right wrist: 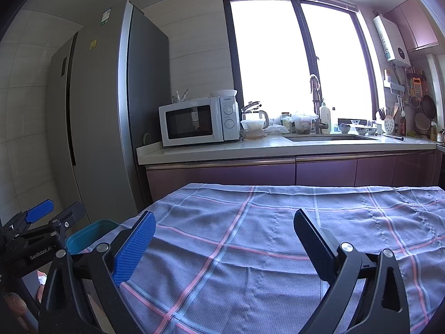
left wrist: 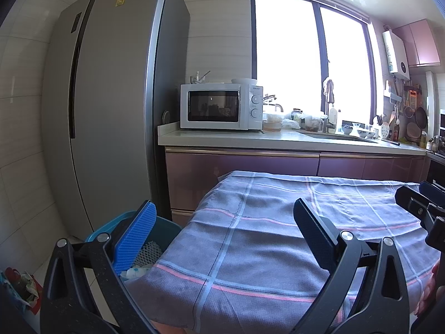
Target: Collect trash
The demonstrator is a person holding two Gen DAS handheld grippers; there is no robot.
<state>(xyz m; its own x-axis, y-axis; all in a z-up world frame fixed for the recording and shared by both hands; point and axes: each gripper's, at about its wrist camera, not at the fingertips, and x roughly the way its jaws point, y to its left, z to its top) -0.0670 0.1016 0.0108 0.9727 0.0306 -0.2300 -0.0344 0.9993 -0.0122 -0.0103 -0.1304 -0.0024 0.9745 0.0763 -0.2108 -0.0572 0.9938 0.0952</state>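
Note:
A blue trash bin (left wrist: 164, 229) stands on the floor at the table's left end, with crumpled white paper (left wrist: 137, 272) and a mesh piece inside it. In the right wrist view only the bin (right wrist: 90, 233) rim shows. My left gripper (left wrist: 224, 208) is open and empty, its left finger over the bin and its right finger over the tablecloth (left wrist: 278, 239). My right gripper (right wrist: 224, 218) is open and empty above the tablecloth (right wrist: 278, 222). The left gripper (right wrist: 55, 208) also shows at the far left of the right wrist view. No trash lies on the visible cloth.
A tall grey fridge (left wrist: 111, 111) stands at the left. Behind the table runs a kitchen counter (left wrist: 278, 139) with a white microwave (left wrist: 221, 105), containers and a sink (right wrist: 328, 138). A crumpled bag (left wrist: 25, 289) lies on the floor at bottom left.

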